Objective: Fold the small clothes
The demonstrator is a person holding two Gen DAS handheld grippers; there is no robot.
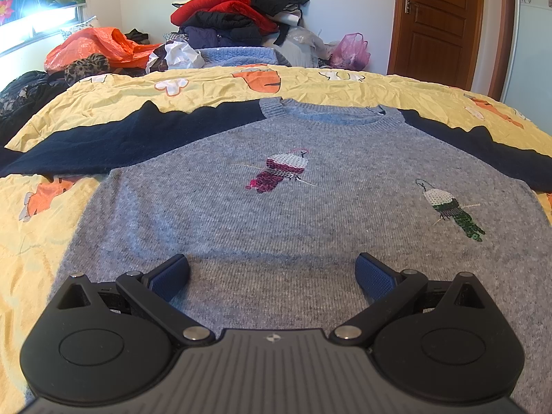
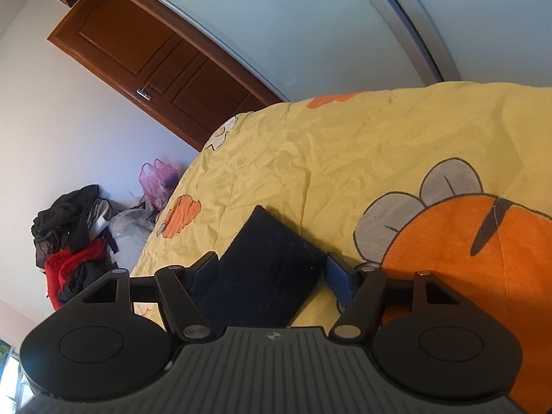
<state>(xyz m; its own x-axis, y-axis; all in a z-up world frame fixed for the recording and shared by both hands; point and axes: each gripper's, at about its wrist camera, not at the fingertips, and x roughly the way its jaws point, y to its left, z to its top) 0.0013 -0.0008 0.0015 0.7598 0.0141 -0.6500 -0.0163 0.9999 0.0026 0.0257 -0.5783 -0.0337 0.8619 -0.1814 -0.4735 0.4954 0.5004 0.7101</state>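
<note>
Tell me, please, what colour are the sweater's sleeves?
Dark navy sleeves, against the grey sweater; clearest in the left wrist view.

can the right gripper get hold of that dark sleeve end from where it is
Probably yes. In the right wrist view the navy sleeve cuff already lies between the open fingers of the right gripper, flat on the yellow bedsheet, with nothing over it. The pads do not look pressed on it yet.

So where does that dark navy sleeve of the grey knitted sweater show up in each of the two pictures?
Left wrist view: the navy sleeve runs off the grey sweater's shoulder toward the right edge.
Right wrist view: its cuff end sits low in the middle, between the right claw's fingers.
Shared landmark: the brown wooden door.
</note>
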